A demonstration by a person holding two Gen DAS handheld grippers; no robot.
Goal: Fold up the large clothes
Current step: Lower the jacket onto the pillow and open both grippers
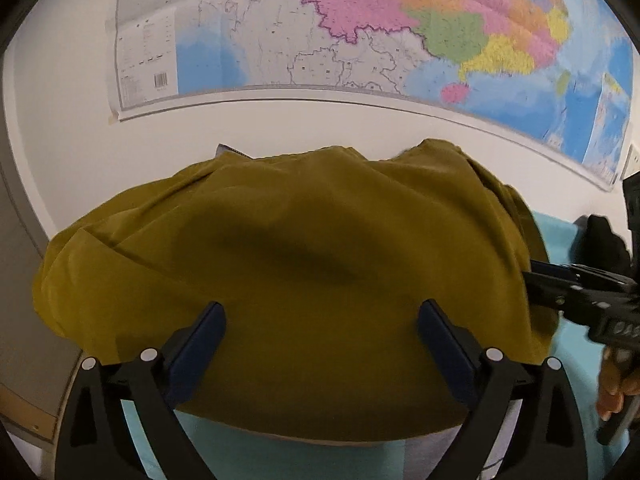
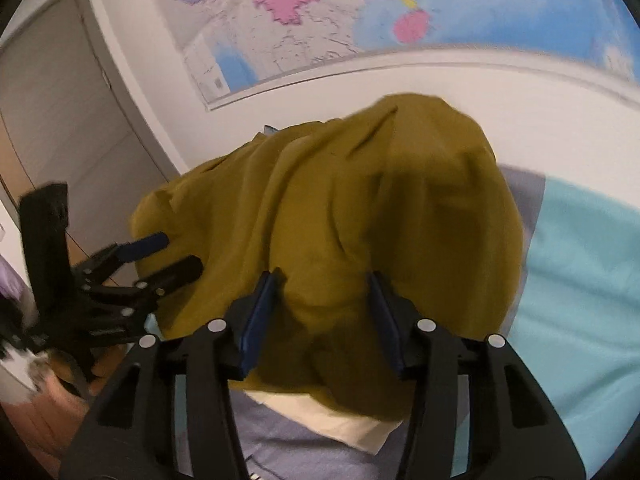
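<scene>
A large mustard-coloured garment (image 1: 304, 248) lies heaped on a bed with a pale blue sheet (image 1: 560, 236). My left gripper (image 1: 322, 308) hovers over its near edge, jaws spread wide and nothing pinched between the blue pads. In the right wrist view it shows at the left (image 2: 180, 252), at the heap's left side. My right gripper (image 2: 322, 280) stands half open over the garment (image 2: 360, 200), with a bulge of cloth lying between its fingers. In the left wrist view the right gripper (image 1: 536, 280) reaches in at the garment's right edge.
A big coloured wall map (image 1: 360, 28) hangs on the white wall behind the bed. A grey door (image 2: 52, 112) stands at the left. Cream fabric (image 2: 344, 420) and grey-lilac cloth (image 2: 280, 440) lie under the garment's near edge. A hand (image 1: 612, 392) grips the right tool.
</scene>
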